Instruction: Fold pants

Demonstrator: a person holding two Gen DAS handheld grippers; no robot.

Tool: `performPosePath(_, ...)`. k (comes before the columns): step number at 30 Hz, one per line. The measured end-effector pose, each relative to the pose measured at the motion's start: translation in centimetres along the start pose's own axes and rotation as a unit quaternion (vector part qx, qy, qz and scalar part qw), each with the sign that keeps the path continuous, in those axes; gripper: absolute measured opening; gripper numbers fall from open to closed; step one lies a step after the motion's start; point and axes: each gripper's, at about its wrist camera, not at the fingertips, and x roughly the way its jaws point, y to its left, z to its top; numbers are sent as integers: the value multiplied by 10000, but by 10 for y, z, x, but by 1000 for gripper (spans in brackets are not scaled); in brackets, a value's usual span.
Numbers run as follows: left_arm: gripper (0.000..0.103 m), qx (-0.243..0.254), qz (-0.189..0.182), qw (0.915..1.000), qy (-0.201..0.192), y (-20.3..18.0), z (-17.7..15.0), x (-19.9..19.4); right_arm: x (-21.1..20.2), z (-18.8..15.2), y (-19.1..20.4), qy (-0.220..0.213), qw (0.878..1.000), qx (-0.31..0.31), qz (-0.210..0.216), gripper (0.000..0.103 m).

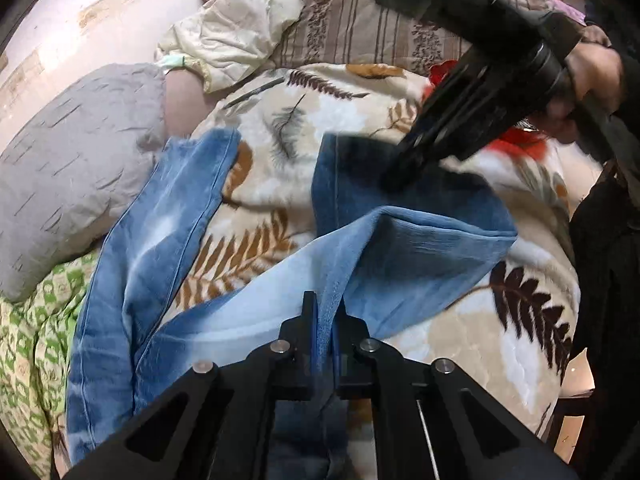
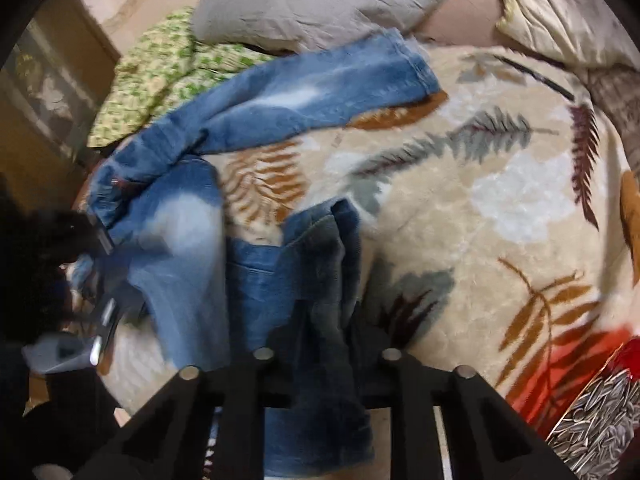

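Both tongs pinch denim: left tongs point(image 1: 325, 312) clamped on a fold of the jeans point(image 1: 160, 240) on the bed's leaf-print blanket point(image 1: 400, 92), right tongs point(image 2: 326, 320) gripping a bunched edge, w/ the free leg running away from both, toward the grey pillow point(image 1: 68, 160).

Pretty clearly somebody's bedroom at home that I'm working in: everything sits on a bed covered by a plush fern-print blanket point(image 2: 500, 216), with a grey pillow point(image 1: 68, 168), a cream pillow point(image 1: 236, 36) and a green patterned quilt point(image 2: 156, 68) bunched up by the wall. There's even an open bag of sunflower seeds point(image 2: 600, 416) lying at the blanket's edge, so a lived-in place for sure.
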Motion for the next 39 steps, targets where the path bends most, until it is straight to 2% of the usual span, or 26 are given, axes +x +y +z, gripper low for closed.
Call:
performPosePath(5,5,-28,91,9993,-375,10,10,-32,-48,18,1,-525,9982,-42,-276,17)
performPosePath(9,5,-150,52,9973,-718,20,29,-52,-89,41,-27,-871,9924,283,-827,16)
performPosePath(10,5,-148,59,9976,-679,20,32,-49,-92,45,-38,-825,9912,427,-939,10)
performPosePath(14,5,101,-91,9997,-216,-3,29,-15,-72,53,-84,-427,9844,928,-1432,9)
performPosePath(17,5,287,-216,9990,271,-26,15,18,-50,49,-107,-114,9828,1280,-1325,9)
performPosePath(20,5,604,-180,9951,761,-49,-3,49,-47,46,-103,-162,9854,1206,-1195,9)
performPosePath(22,4,642,-52,9964,554,-54,-7,49,-47,46,-94,-189,9868,1065,-1205,9)
performPosePath(24,4,338,-190,9975,591,-46,-7,48,-49,46,-87,-249,9880,999,-1148,9)
performPosePath(26,5,307,-200,9976,592,-44,-6,44,-55,49,-80,-345,9877,982,-1167,9)
performPosePath(28,22,149,-186,9976,648,-41,-5,36,-63,51,-73,-461,9871,1023,-1145,10)
performPosePath(30,94,-102,-50,9987,501,-37,-4,20,-71,52,-63,-531,9874,1032,-1079,11)
performPosePath(31,99,-251,113,9992,299,-35,-5,7,-76,52,-54,-586,9881,964,-1048,15)
performPosePath(32,99,-442,243,9987,5,-33,-8,-10,-81,52,-45,-652,9888,861,-1026,22)
performPosePath(33,99,-683,189,9972,-242,-29,-12,-29,-84,52,-34,-733,9898,745,-972,53)
performPosePath(34,99,-863,140,9956,-338,-25,-16,-40,-87,51,-26,-835,9898,682,-927,96)
performPosePath(35,99,-1201,187,9914,-491,-21,-24,-58,-91,50,-15,-1038,9887,604,-895,103)
performPosePath(36,99,-1412,261,9879,-581,-18,-31,-69,-95,49,-3,-1214,9882,475,-809,103)
performPosePath(39,99,-2083,540,9732,-808,-6,-58,-101,-93,52,32,-1264,9905,222,-485,103)
